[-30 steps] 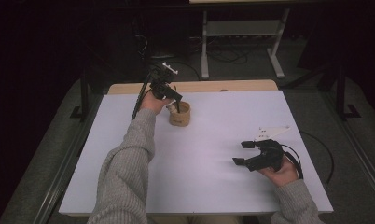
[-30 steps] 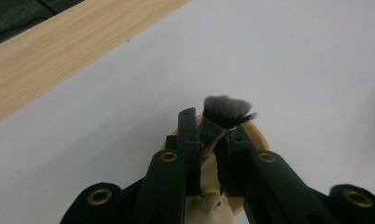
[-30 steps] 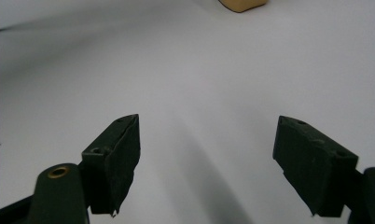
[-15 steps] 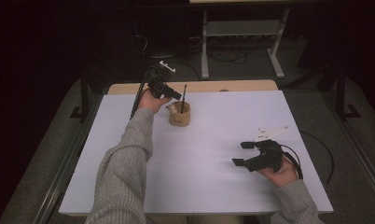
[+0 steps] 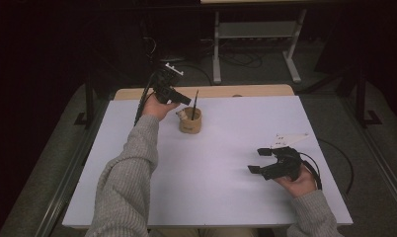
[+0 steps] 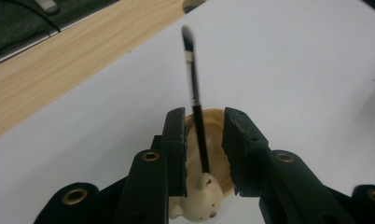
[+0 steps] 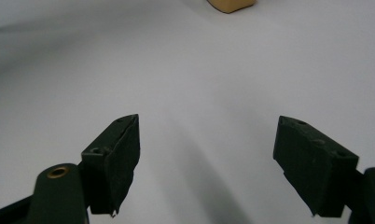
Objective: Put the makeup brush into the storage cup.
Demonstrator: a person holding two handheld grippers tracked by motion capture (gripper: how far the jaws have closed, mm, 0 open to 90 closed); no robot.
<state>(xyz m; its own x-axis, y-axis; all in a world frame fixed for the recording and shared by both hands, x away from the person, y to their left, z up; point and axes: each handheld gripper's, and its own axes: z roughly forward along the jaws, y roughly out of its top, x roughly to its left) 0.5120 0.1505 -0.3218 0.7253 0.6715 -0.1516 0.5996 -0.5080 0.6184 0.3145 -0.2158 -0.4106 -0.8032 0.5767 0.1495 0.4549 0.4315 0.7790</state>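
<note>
Slim black brush (image 6: 195, 98) upright in round wooden cup (image 5: 190, 122).

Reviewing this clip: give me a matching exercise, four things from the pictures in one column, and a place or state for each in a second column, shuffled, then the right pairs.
Things:
1. thin black paintbrush
2. small tan wooden cup
3. left gripper
4. right gripper

Places or states:
A. fingers wide apart, nothing between them, over the white sheet
B. stands on the white table top near its far edge
C. stands upright inside the cup
D. fingers just opened, either side of the brush shaft without touching it

Pairs: 1-C, 2-B, 3-D, 4-A
</note>
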